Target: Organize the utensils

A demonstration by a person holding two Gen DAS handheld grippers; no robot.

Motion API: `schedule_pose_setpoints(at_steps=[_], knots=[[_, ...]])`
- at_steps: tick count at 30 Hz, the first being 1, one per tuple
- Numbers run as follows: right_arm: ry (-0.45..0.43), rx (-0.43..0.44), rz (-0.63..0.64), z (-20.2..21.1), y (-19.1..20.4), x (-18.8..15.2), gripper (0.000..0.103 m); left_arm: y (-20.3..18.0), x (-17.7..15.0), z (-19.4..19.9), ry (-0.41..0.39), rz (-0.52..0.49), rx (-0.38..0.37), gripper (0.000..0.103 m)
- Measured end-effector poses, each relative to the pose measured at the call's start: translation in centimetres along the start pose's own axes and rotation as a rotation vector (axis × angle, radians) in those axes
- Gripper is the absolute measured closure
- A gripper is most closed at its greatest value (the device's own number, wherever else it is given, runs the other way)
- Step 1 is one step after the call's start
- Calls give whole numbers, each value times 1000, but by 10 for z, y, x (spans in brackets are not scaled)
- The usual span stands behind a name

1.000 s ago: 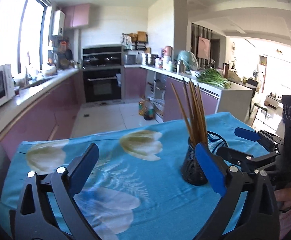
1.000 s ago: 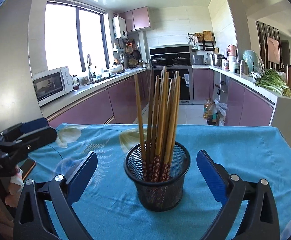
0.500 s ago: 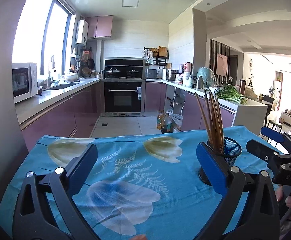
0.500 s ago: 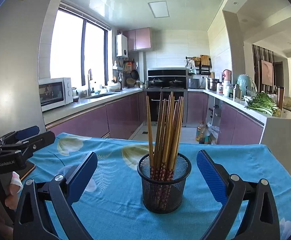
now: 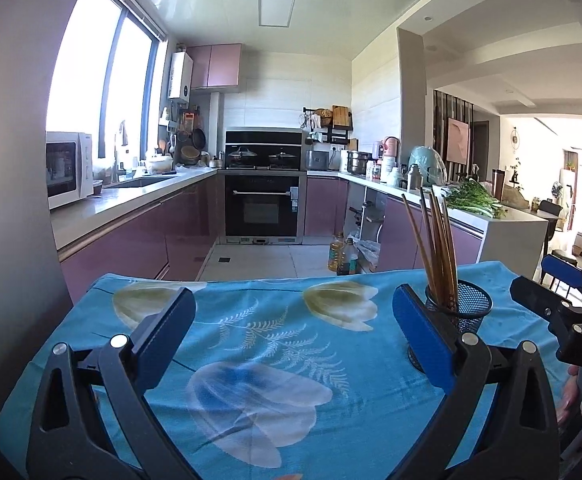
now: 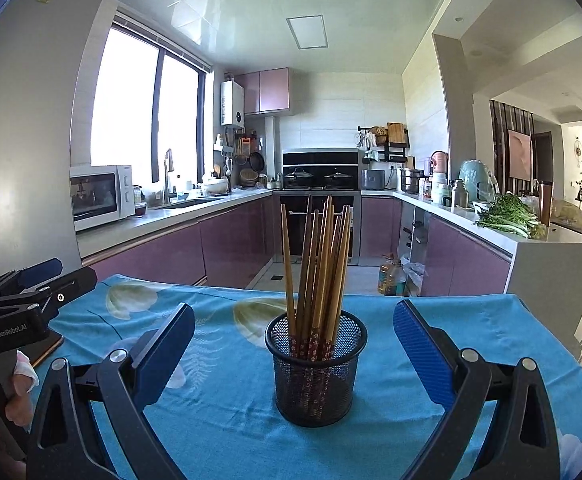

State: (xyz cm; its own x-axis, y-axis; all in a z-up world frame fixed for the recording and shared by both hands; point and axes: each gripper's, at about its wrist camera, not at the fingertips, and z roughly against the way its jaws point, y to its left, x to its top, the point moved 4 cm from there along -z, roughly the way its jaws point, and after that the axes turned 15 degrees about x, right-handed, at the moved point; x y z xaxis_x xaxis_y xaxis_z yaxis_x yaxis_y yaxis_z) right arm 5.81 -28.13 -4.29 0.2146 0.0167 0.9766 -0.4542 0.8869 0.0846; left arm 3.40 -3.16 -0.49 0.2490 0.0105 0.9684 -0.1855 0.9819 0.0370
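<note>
Both tongs have drawn back and levelled since 1 second ago, so the mesh holder (image 6: 317, 372) with its chopsticks (image 6: 319, 264) now sits farther off. Left tongs (image 5: 291, 336) and right tongs (image 6: 293, 340) are spread wide, holding nothing. I judge the sorting done or not yet begun; a next move would need a loose utensil, and none shows. Open blue cloth on the desk (image 5: 251, 328) gives room; its far edge lies just behind the holder.
</note>
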Motion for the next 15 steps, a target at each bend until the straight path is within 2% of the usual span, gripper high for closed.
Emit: schedule_pose_setpoints(at_steps=[15], knots=[[-14,-13,5,3,-1,2,7,0,0,8,-21,-2,17,6]])
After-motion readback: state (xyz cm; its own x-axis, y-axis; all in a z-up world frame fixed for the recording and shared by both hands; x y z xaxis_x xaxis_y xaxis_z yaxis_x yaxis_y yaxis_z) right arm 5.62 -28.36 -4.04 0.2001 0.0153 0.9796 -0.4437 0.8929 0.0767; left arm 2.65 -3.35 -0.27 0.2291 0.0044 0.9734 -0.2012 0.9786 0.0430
